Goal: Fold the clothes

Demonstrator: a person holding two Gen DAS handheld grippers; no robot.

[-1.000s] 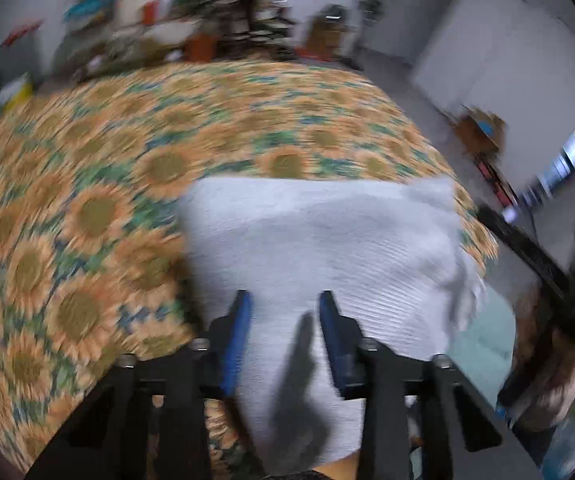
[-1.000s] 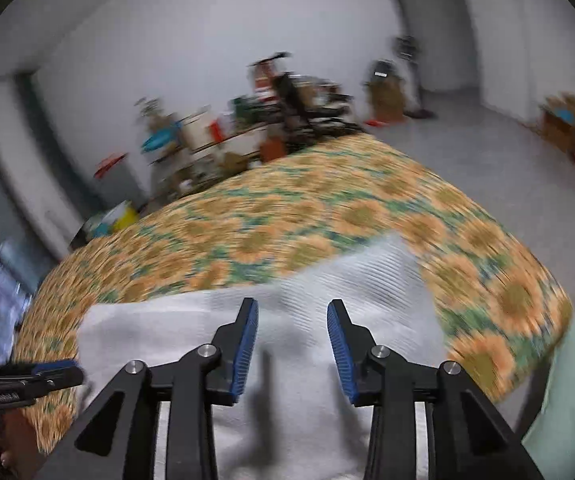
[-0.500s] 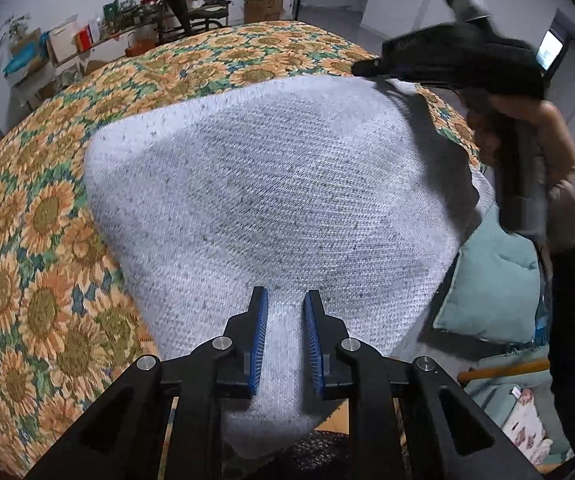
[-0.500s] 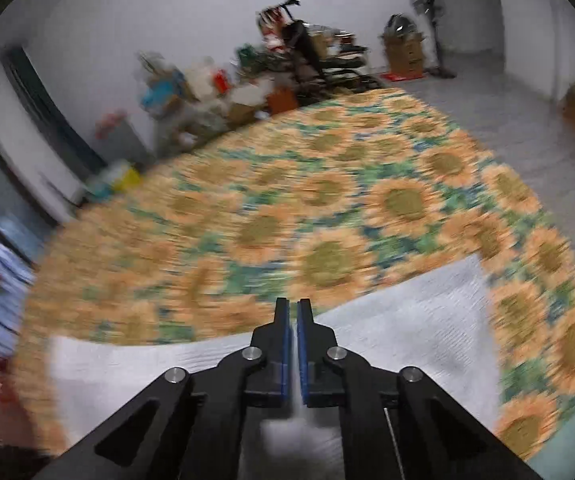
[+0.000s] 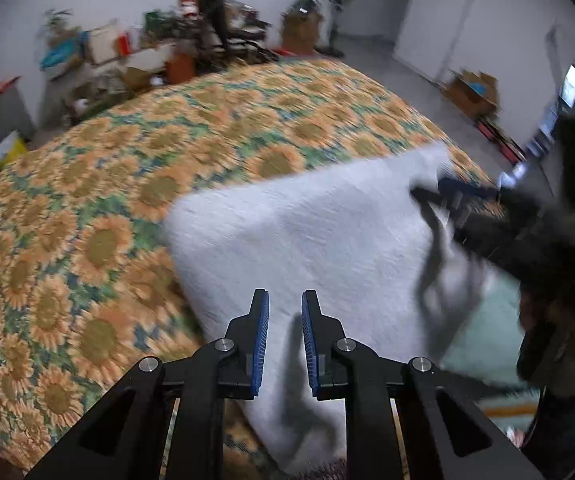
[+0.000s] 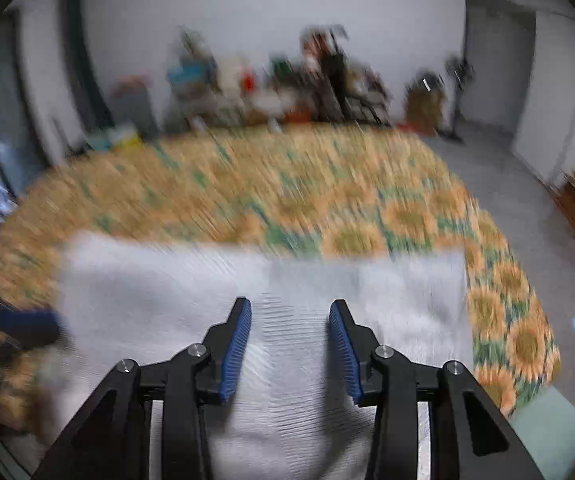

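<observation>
White ribbed knit garment (image 5: 319, 248) lies flat as a rectangle on the sunflower-print bed cover (image 5: 87, 240), near edge overhanging. My left hand-held gripper (image 5: 283, 320) and right hand-held gripper (image 6: 290, 334) both hover spread above it, holding nothing. Could be mid-fold or done; frames too blurred to settle it.

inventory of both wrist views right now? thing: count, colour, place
knit garment: 1, pale grey, flat on the near edge of the bed
bedspread: 1, orange and green sunflower print, covering the bed
pillow: 1, pale green, off the bed's near right corner
clutter pile: several items, mixed colours, blurred, against the far wall
standing fan: 1, dark, far wall
cardboard box: 1, brown, floor at right
left gripper: 1, black with blue pads, open over the garment
right gripper: 1, black with blue pads, open over the garment
</observation>
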